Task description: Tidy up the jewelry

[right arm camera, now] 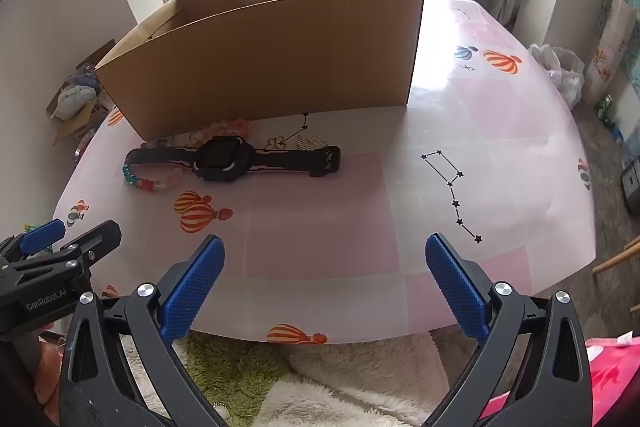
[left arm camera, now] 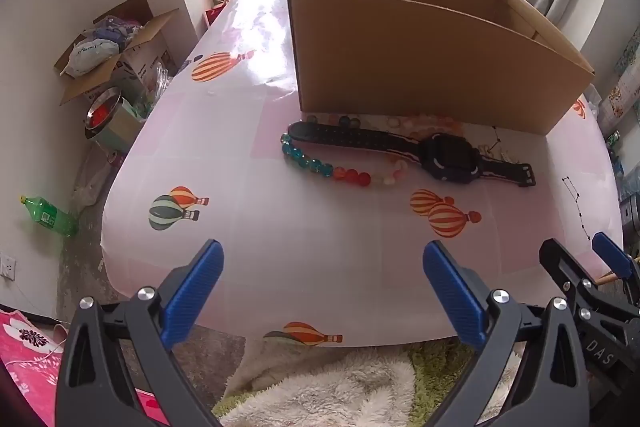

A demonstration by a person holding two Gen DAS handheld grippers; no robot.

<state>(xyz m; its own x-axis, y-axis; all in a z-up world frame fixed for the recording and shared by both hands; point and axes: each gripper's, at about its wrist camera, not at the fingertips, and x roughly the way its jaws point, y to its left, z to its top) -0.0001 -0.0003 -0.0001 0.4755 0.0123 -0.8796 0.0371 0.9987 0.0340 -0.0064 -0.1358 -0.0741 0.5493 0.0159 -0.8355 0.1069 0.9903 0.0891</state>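
A black smartwatch (left arm camera: 444,157) (right arm camera: 226,159) lies flat on the table in front of an open cardboard box (left arm camera: 420,67) (right arm camera: 272,67). A beaded bracelet (left arm camera: 320,165) (right arm camera: 150,181) with teal, red and pale beads lies partly under the watch strap. Small gold pieces (right arm camera: 308,143) and pale beads (right arm camera: 228,127) lie between the watch and the box. My left gripper (left arm camera: 322,279) is open and empty at the table's near edge. My right gripper (right arm camera: 324,271) is open and empty, to the right of the left one.
The table (right arm camera: 480,131) has a pink cloth with balloon prints. On the floor to the left are an open carton of clutter (left arm camera: 108,47), a metal bowl (left arm camera: 102,115) and a green bottle (left arm camera: 48,215). A fluffy rug (left arm camera: 340,387) lies below the near edge.
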